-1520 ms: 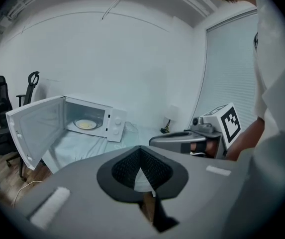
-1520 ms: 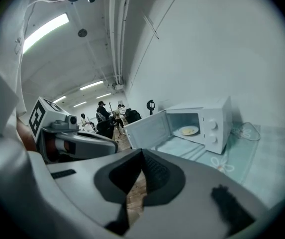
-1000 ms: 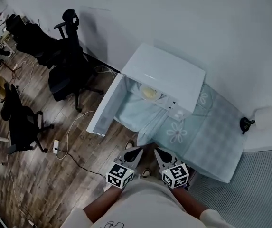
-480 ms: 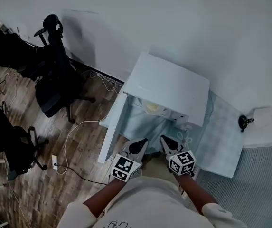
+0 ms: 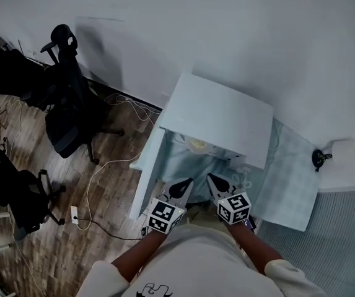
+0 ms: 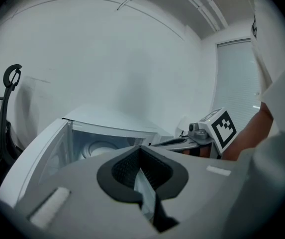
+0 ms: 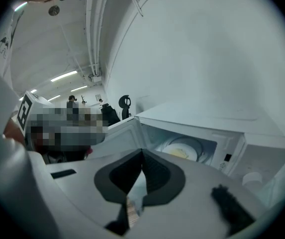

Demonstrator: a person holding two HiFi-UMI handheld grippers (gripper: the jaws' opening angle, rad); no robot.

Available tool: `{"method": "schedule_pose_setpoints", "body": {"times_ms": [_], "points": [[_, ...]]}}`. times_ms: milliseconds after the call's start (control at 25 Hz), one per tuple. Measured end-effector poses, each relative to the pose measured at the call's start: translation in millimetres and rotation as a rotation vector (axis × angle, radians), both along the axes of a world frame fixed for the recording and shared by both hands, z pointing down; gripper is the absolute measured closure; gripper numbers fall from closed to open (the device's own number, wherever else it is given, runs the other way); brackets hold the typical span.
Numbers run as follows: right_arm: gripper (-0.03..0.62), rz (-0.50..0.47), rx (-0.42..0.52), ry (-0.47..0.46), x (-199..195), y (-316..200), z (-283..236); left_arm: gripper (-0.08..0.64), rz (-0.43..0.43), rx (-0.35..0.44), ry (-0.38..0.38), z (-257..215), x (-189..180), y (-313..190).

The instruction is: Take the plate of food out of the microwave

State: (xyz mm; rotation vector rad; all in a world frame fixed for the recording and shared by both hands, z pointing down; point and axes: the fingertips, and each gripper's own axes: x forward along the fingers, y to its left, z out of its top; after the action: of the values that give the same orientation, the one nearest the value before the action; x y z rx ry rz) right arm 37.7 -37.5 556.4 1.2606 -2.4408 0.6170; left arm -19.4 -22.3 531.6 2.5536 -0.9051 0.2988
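Beside the wall (image 5: 227, 36), the shut, empty left tool (image 5: 186, 184) and right tool (image 5: 213, 181) are now nearer the open microwave (image 5: 223, 119), ready for its plate of food (image 5: 197, 143).

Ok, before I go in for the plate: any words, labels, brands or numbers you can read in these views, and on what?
None can be read.
Marker cubes on the left tool and right tool: black-and-white square patterns, no letters.
Microwave control panel: small dark marks, too small to read.
Print on the person's shirt: cut off at the edge, unreadable.
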Motion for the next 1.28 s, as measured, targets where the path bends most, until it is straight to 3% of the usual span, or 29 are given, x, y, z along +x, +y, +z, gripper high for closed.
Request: {"method": "schedule_pose_setpoints", "body": {"times_ms": [160,280,360,520,600,720,840,960,1040,1280], "points": [[0.578,0.090,-0.087,-0.105,13.5,-5.0,21.5,0.557,-0.018,-0.009,-0.035,4.0,2.7,-8.0],[0.578,0.182,-0.162,-0.294,20.5,-14.9,36.8,0.557,-0.037,-0.013,-0.054,7.6,2.5,-9.6],[0.578,0.263,-0.240,-0.504,24.5,-20.4,52.7,0.557,-0.044,-0.015,-0.057,7.2,3.5,-6.0],[0.578,0.490,-0.422,-1.042,34.6,-38.5,96.8,0.557,-0.053,-0.006,-0.064,-0.4,1.8,1.1],[0.578,0.595,-0.438,-1.192,48.4,-47.8,119.4,0.557,-0.065,-0.009,-0.070,-2.2,-0.7,4.9],[0.578,0.670,-0.415,-1.247,60.6,-59.4,144.9,0.557,-0.081,-0.012,-0.081,-3.6,-5.9,8.4],[0.577,0.676,-0.409,-1.291,59.9,-72.8,164.5,0.557,-0.095,-0.018,-0.088,-1.1,-9.5,9.5],[0.574,0.695,-0.430,-1.251,56.0,-83.1,174.1,0.557,-0.106,-0.029,-0.092,3.3,-10.2,9.2],[0.509,0.736,-0.448,-1.214,59.3,-88.9,185.3,0.557,-0.106,-0.029,-0.097,6.9,-9.6,5.2],[0.492,0.742,-0.463,-1.178,58.1,-102.8,194.4,0.557,-0.119,-0.040,-0.124,37.1,-1.3,-23.0]]}}
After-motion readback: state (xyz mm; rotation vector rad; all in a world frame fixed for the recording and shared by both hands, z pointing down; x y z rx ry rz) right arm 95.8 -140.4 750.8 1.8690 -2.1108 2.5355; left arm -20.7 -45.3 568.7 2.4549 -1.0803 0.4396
